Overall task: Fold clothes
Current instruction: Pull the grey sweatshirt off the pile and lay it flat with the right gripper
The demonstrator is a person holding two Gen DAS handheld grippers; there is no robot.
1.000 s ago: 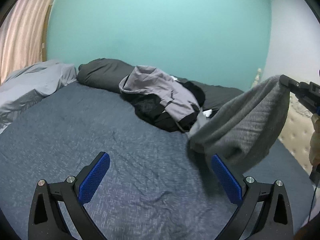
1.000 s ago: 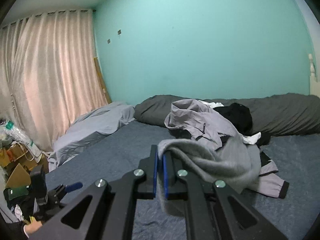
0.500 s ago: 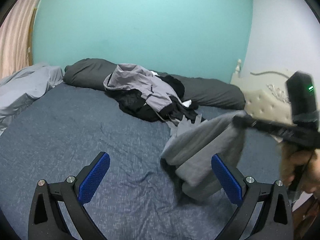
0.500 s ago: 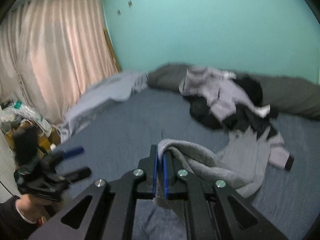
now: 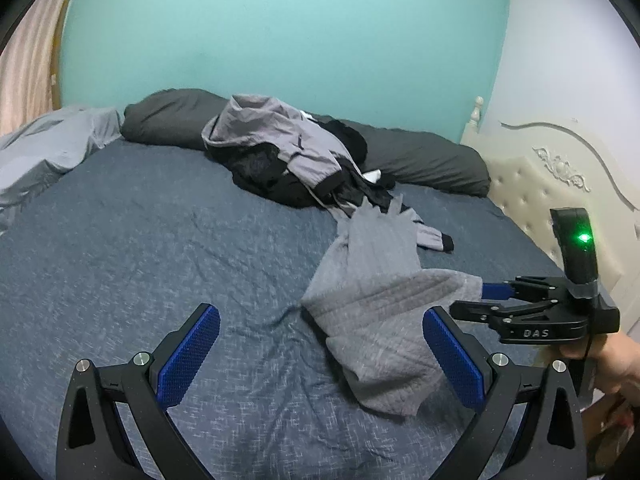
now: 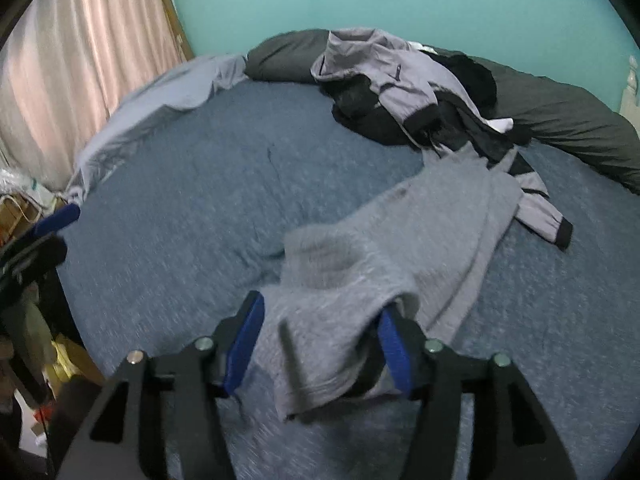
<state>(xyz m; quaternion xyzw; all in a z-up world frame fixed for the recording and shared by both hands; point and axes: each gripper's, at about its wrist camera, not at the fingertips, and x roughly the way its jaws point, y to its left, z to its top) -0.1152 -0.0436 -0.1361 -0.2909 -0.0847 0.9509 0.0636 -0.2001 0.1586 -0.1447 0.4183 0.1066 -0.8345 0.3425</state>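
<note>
Grey knit garment (image 6: pixel 392 248): sprawled and rumpled on the blue bedspread (image 5: pixel 160 240), near edge bunched, far end trailing toward the clothes heap. No crease line, no squared edge; unfolded as it lies.

Right claw (image 6: pixel 320 344): jaws parted, blue pads on either side of the garment's near edge, cloth lying slack between them and touching at least the right pad; released rather than clenched. Seen from the left wrist view just beside the garment's right edge, held in a hand (image 5: pixel 612 364).

Left claw (image 5: pixel 320 352): spread wide, nothing between the pads, hovering over the bedspread just left of the garment.

Clothes heap (image 5: pixel 296 160): beyond the garment, grey jacket atop black items, one black-cuffed sleeve (image 6: pixel 548 220) reaching out beside the garment's far end. All loose, none folded.

Dark grey bolster (image 5: pixel 420 160): behind the heap, along the teal wall. Pale grey sheet (image 5: pixel 48 152): bunched far left of the garment. Cream headboard (image 5: pixel 552 184): right of the garment. Pink curtain (image 6: pixel 80 60): far left.

Progress, judged: no folded stack anywhere in view; garment merely laid down, spreading flat and folding remaining, then the heap.
</note>
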